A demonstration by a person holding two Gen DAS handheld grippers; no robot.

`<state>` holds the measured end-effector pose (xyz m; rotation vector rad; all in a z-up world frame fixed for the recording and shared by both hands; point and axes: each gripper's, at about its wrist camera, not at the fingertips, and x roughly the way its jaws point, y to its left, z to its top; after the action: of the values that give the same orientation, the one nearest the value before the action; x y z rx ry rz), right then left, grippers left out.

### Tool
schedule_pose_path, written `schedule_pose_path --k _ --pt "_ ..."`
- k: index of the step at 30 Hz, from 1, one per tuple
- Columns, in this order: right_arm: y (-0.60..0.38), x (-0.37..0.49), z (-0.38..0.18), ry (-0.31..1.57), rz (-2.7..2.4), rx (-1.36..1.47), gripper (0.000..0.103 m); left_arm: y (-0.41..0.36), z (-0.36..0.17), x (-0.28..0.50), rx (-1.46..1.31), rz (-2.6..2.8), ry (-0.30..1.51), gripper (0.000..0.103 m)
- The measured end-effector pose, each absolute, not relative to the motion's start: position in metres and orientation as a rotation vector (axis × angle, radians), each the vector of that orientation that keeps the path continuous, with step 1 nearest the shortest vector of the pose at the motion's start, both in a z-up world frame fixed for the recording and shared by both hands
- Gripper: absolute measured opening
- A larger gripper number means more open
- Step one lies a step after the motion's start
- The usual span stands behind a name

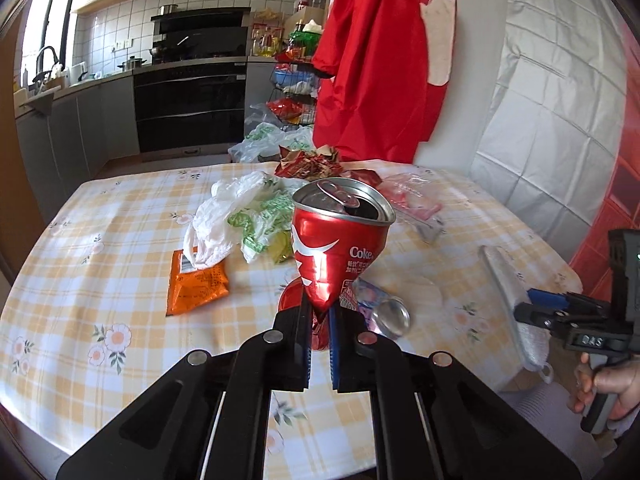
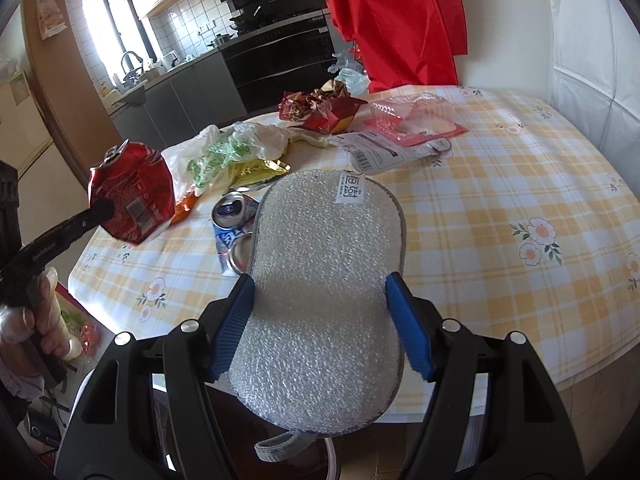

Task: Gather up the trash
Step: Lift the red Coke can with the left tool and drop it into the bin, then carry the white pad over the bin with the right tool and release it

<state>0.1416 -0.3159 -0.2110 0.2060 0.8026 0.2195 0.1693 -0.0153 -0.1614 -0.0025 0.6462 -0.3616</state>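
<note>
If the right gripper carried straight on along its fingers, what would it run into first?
The right gripper is shut on a silver scrubbing pad, which leads. It angles down toward the checked tablecloth; the pad would probably meet bare cloth first, perhaps the white printed wrapper beyond. Depth is unclear.

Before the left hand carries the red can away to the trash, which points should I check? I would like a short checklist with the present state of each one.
1. Left gripper is shut on the crushed red can: ok, the pads pinch its flattened lower end.
2. Can is lifted off the table: ok, the right wrist view shows it in the air.
3. Can opening faces up, so nothing drips: ok; whether liquid remains inside, cannot tell.
4. Right gripper grips the scrub pad: ok, both pads press its sides.
5. Trash bin location: cannot tell, none is in view.
6. Table cleared: not ok; the blue can, orange wrapper and plastic bag still lie there.
</note>
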Motion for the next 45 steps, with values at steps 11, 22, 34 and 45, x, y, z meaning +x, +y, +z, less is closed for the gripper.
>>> schedule_pose_path --k 11,22,34,45 --pt "-0.301 0.104 -0.178 0.746 0.261 0.197 0.068 -0.022 -0.163 0.091 -0.037 -0.365 0.741 0.007" --pt "-0.290 0.068 -0.155 0.698 0.293 0.183 0.068 -0.039 -0.184 0.035 -0.004 -0.423 0.850 0.007" --pt "-0.296 0.047 -0.153 0.693 0.283 0.183 0.068 -0.057 -0.209 0.021 0.005 -0.466 0.954 0.008" --pt "-0.290 0.049 -0.159 0.714 0.297 0.182 0.068 -0.051 -0.212 0.026 -0.024 -0.448 0.952 0.041"
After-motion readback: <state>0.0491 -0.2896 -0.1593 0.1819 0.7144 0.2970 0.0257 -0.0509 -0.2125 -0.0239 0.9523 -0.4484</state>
